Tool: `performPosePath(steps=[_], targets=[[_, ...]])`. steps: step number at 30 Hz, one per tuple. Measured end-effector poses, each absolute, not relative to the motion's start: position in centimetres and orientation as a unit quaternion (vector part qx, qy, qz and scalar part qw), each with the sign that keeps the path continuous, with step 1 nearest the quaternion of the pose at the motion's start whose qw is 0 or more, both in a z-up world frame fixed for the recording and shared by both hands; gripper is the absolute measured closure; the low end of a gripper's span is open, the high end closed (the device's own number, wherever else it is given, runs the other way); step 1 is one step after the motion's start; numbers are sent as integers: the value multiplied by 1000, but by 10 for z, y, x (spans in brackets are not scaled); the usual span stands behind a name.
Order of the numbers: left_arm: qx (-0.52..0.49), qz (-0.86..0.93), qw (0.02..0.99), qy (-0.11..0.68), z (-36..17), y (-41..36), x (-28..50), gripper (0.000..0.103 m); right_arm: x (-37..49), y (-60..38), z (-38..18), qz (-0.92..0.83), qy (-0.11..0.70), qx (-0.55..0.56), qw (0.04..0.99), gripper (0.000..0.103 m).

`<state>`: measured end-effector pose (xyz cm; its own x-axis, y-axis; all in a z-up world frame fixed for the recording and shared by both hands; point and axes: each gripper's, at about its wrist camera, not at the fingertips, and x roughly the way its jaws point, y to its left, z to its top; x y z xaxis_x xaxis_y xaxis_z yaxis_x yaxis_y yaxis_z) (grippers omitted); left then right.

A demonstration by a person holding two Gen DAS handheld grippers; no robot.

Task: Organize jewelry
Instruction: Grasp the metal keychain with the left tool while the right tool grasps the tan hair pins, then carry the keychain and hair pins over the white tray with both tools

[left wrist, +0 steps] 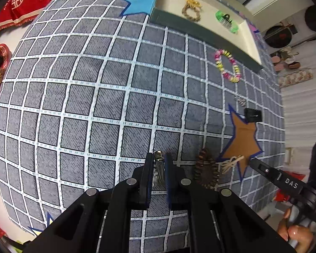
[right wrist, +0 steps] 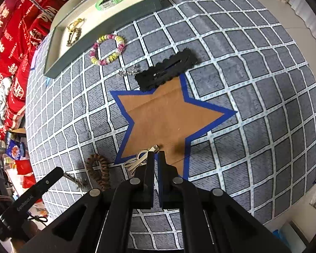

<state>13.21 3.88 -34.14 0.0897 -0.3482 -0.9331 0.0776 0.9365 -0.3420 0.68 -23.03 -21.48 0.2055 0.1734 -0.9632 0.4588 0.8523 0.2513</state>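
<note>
A silver metal hair clip [left wrist: 158, 164] is held clamped between the fingers of the left claw [left wrist: 158, 176], above the grey grid-patterned cloth [left wrist: 94, 105]. Just right of it, a dark brown wooden bead bracelet [left wrist: 206, 170] is seen lying on the cloth, beside a cream-coloured thin hair clip [right wrist: 140, 160] at the edge of the brown star marker with blue border [right wrist: 168, 118]. The right claw [right wrist: 155, 168] is closed to a narrow gap over that clip; nothing is seen gripped. Further off, a black fuzzy hair clip [right wrist: 166, 69] and a pink-and-yellow bead bracelet [right wrist: 107, 49] are noted outside the cream-lined grey tray [right wrist: 90, 24].
</note>
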Motion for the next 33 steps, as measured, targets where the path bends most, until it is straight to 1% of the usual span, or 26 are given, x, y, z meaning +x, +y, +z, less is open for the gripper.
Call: performPosePath(steps=[4,5,8,14,16,17,18,19,20,21,26,27,28,29,30,33], targets=[[-106,-160,735,650,-314,40,131,85,10,-231,-212,-89,617,253,739,100],[-105,-163,737,648,-305,49,113,85,9,-236,-211,-88,617,253,740,100],[-106,-168,740,643,-289,55,102,85,4,-237,-207,-87,616,259,739,100],[-107,-170,740,642,-280,67,97,85,-9,-246,-220,-79,628,313,708,99],[-109,-170,740,641,-281,66,96,85,-9,-243,-224,-84,631,316,704,96],[-109,-171,741,641,-281,66,96,85,-7,-240,-227,-86,632,320,701,94],[-109,-171,740,641,-281,66,95,85,-7,-239,-229,-90,632,323,698,84],[-109,-171,740,641,-281,66,95,85,-5,-237,-232,-94,631,329,696,68],[-109,-172,740,641,-281,66,95,85,-4,-235,-233,-98,630,331,696,60],[-109,-172,741,640,-281,66,95,85,-3,-233,-234,-104,628,331,696,55],[-107,-175,743,637,-280,66,94,85,8,-222,-240,-146,633,315,692,57],[-108,-176,743,637,-279,66,94,85,12,-218,-240,-152,639,297,693,62],[-109,-177,743,636,-278,66,93,85,17,-213,-239,-154,643,280,696,82],[-109,-178,744,635,-277,67,93,85,21,-207,-241,-152,650,259,698,91],[-109,-179,744,634,-276,67,92,85,23,-205,-241,-149,652,251,700,91],[-113,-182,746,630,-270,71,90,85,22,-206,-239,-140,647,257,704,99]])
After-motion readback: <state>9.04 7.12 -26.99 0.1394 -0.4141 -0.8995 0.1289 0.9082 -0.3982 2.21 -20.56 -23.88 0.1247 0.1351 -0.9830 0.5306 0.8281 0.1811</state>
